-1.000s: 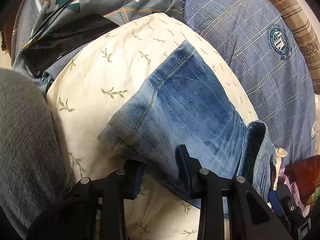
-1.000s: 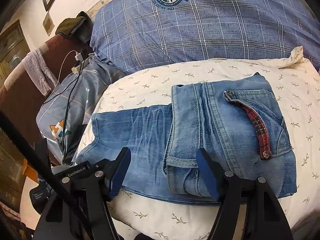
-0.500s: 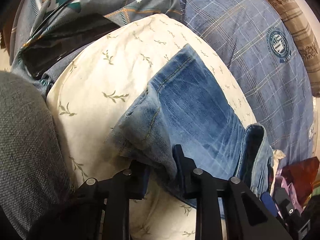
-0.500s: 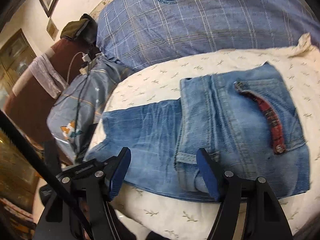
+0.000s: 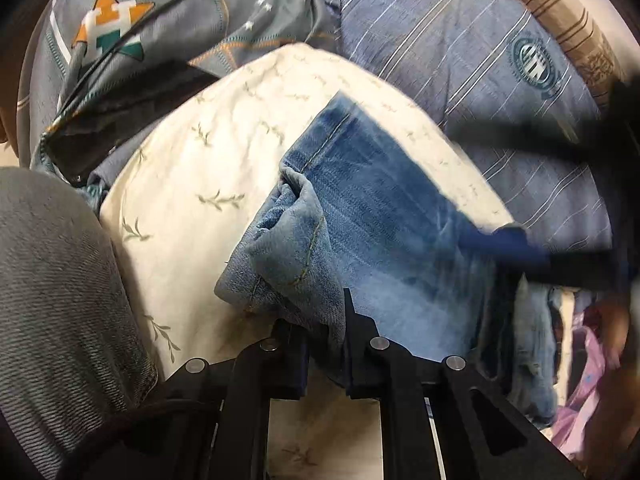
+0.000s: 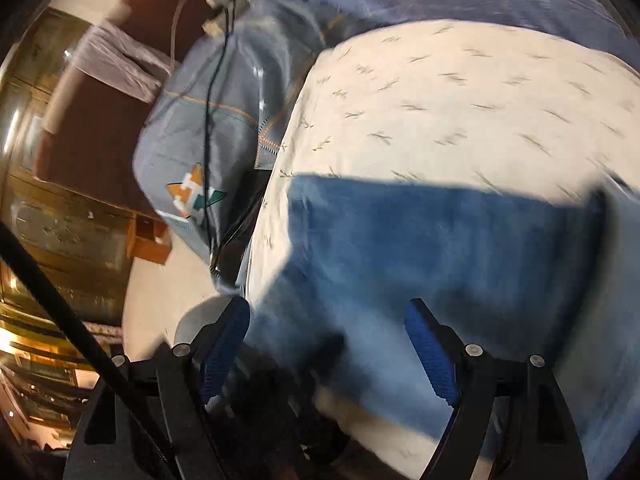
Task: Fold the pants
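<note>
Blue jeans being folded on a leaf-print cream sheet

The cream sheet carries the jeans at its near right; the left tool pinches their bunched near-left hem, lifting it, while the right tool hangs spread over the denim, blurred

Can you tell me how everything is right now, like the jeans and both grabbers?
Jeans: partly folded on the cream cover, near corner bunched and lifted.
Left gripper: jaws shut on that corner.
Right gripper: jaws open, over the jeans, holding nothing.
Black cable: draped over the grey pillow.
</note>
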{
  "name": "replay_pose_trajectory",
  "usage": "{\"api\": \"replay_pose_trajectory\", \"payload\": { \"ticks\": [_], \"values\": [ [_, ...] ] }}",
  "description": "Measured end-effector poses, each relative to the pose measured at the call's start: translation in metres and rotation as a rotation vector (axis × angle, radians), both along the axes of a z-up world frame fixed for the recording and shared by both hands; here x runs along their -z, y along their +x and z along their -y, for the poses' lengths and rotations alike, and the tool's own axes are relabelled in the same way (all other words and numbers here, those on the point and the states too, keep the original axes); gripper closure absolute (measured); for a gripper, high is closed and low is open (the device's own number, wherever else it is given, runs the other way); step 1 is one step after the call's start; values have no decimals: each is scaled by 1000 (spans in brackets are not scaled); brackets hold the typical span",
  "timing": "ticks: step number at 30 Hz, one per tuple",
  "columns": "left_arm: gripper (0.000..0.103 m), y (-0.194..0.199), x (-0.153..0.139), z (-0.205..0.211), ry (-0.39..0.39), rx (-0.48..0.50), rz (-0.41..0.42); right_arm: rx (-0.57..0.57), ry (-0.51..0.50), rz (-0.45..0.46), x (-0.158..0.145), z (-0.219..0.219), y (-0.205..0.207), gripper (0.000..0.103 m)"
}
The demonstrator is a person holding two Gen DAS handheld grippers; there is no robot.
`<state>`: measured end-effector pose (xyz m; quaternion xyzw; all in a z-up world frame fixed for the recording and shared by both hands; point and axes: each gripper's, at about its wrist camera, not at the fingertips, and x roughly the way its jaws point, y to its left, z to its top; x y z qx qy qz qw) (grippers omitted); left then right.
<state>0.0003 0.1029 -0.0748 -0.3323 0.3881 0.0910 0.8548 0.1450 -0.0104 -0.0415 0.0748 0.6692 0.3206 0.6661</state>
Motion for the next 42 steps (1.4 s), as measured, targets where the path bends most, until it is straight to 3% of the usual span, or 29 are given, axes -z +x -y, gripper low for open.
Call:
{"api": "replay_pose_trajectory", "payload": {
  "ticks": [4, 7, 9, 10, 11, 12, 16, 20, 24, 28, 32, 35, 36, 39, 42],
  "values": [
    [92, 2, -3, 13, 103, 20, -1, -166, -95, -143, 33, -59, 17, 29],
    [93, 5, -5, 20, 147, 36, -12, -257, -224, -157, 53, -87, 16, 43],
    [93, 6, -5, 23, 160, 39, -17, -325, -288, -145, 61, -99, 11, 43],
    [93, 7, -5, 24, 165, 40, -18, -345, -310, -132, 61, -102, 8, 48],
    [94, 7, -6, 26, 174, 44, -19, -373, -367, -89, 59, -105, 4, 65],
    [94, 8, -6, 28, 186, 51, -23, -375, -377, -84, 57, -103, 1, 73],
    [94, 5, -14, 28, 204, 60, -3, -357, -372, -38, 45, -93, -2, 90],
    [94, -12, -39, 42, 301, 74, 102, -259, -216, 37, 2, -60, -4, 95],
    [94, -32, -78, 72, 438, 134, 266, -120, -11, 111, -50, -8, -6, 96],
    [94, -48, -113, 107, 537, 226, 408, 70, 240, 183, -100, 77, -19, 96],
    [95, -43, -142, 152, 644, 360, 497, 232, 371, 269, -125, 153, -30, 96],
    [95, -32, -149, 188, 711, 493, 508, 349, 437, 284, -126, 212, -30, 96],
    [95, -27, -148, 206, 770, 534, 508, 387, 450, 285, -122, 226, -30, 96],
    [94, -17, -131, 252, 891, 663, 483, 489, 493, 250, -90, 283, -31, 95],
    [93, -2, -99, 278, 870, 771, 389, 607, 455, 169, -50, 321, -32, 90]
  ]
}}
